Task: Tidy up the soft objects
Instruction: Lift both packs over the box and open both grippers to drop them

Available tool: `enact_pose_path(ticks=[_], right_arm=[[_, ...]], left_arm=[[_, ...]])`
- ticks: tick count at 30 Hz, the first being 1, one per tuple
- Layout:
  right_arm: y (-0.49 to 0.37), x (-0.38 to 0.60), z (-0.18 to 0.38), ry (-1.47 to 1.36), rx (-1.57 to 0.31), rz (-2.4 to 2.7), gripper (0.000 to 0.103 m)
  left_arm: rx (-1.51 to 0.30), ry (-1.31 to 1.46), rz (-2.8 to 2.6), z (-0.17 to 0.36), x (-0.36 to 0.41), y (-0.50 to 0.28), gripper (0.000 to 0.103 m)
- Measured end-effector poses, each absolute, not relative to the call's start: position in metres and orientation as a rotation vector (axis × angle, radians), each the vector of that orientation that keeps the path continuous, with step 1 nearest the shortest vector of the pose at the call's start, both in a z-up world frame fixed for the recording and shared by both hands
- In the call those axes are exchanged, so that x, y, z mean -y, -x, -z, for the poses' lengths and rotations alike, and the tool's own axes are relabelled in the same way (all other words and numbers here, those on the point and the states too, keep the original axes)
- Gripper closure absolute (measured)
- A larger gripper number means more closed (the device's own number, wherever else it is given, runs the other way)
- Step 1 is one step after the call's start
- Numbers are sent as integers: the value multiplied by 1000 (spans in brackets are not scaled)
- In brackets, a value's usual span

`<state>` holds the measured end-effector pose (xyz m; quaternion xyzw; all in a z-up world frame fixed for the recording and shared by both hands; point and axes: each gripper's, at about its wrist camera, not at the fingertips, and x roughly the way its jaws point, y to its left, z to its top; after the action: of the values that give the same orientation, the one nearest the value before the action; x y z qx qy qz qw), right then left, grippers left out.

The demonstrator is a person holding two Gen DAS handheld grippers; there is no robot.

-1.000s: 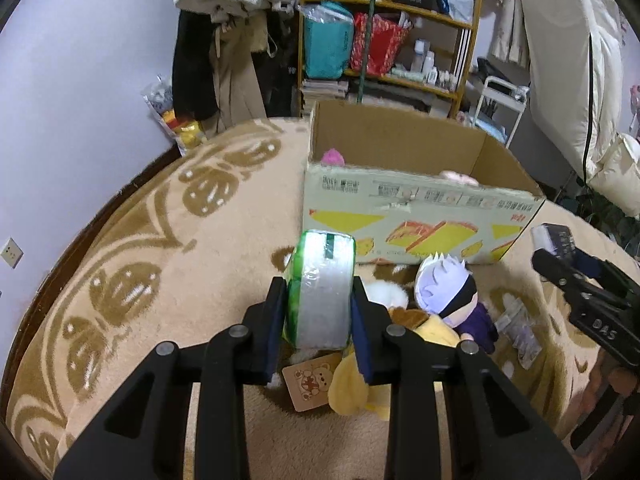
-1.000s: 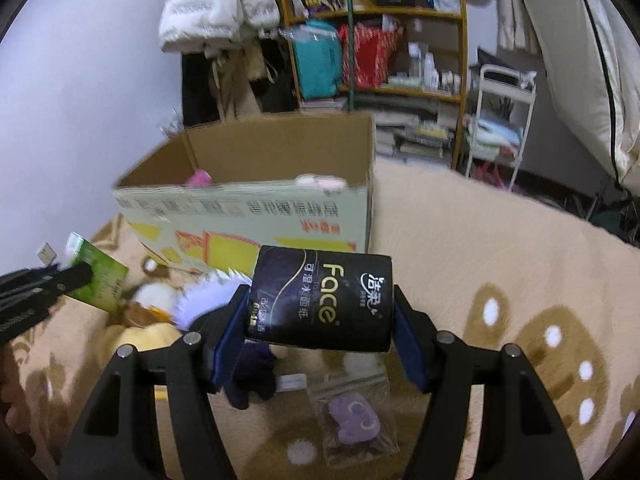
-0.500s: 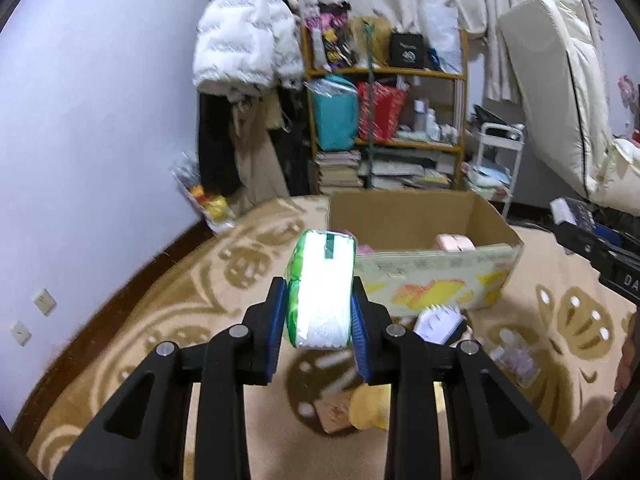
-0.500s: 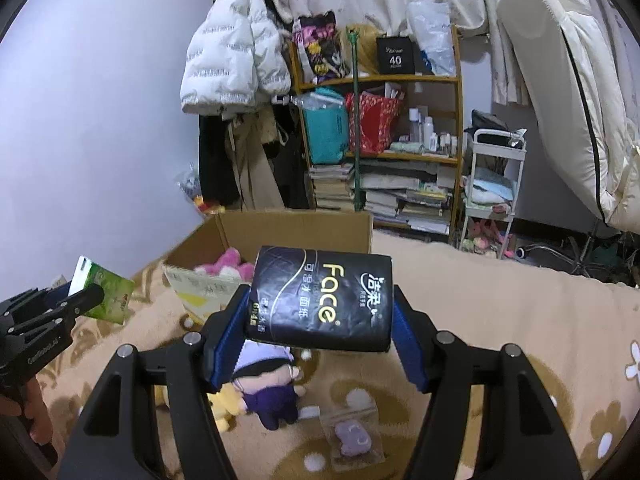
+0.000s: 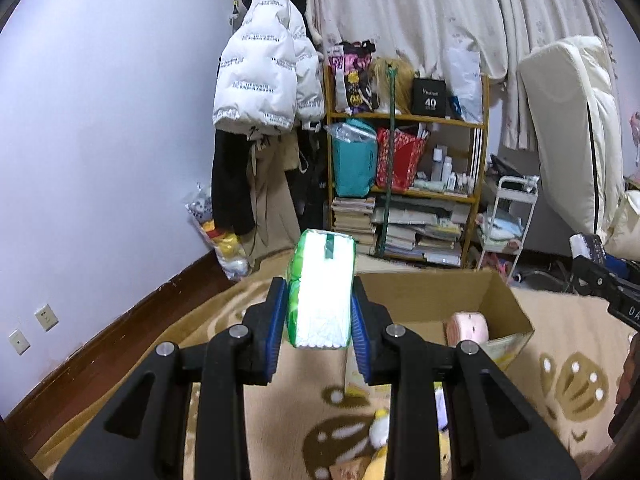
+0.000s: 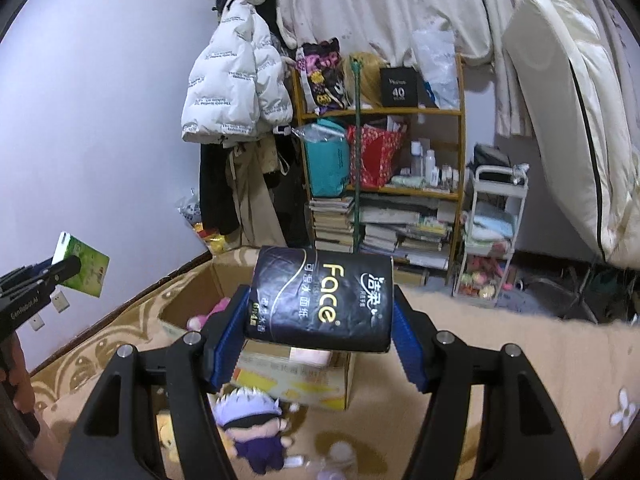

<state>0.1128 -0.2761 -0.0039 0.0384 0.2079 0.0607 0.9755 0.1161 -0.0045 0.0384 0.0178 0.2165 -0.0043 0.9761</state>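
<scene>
My left gripper (image 5: 320, 320) is shut on a green and white tissue pack (image 5: 322, 292), held high above the patterned blanket; the pack also shows in the right wrist view (image 6: 84, 265). My right gripper (image 6: 316, 332) is shut on a black "Face" tissue pack (image 6: 320, 300), held above the open cardboard box (image 6: 296, 376). The box (image 5: 504, 300) holds a pink plush (image 5: 468, 326) and another pink toy (image 6: 200, 320). A white-haired plush doll (image 6: 252, 424) and a yellow plush (image 5: 380, 452) lie on the blanket in front of the box.
A beige blanket with brown shell prints (image 5: 568, 384) covers the surface. Behind stand a cluttered wooden shelf (image 5: 404, 184), a white jacket on a coat rack (image 5: 264, 84), a white cart (image 6: 492, 232) and an upright mattress (image 6: 572, 120). A small clear bag (image 6: 340, 456) lies near the doll.
Both grippers have risen well above the blanket with their tissue packs still held. The box and the plush toys now sit lower in both views, and the room behind shows more.
</scene>
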Motion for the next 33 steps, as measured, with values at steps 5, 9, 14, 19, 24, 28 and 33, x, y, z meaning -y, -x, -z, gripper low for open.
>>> enact_pose_path(ticks=[5,9,14,19,24,28,33], right_arm=[[-134,272,-10,-55,-394,-134,33],[-151,263,-13,-40,-385,-147,33],[-165,247,-4,13,-392,-151,33],[-179,238,15,8,-431,-175,33],[-192,233,40,-8,-479,-187,33],[-202,232,57,-32,-512,-180,33],[-213,232,73,-52,-569,-178,33]], left_arm=[[-399,-38,35,-50,11,-137,75],[-386,2,61,-45,18,-155,74],[-390,59,70,-28,28,-173,74],[-415,75,98,-11,37,-185,74],[-433,26,144,9,51,-192,74],[-471,44,177,20,52,-200,74],[-517,44,207,31,54,-208,74]])
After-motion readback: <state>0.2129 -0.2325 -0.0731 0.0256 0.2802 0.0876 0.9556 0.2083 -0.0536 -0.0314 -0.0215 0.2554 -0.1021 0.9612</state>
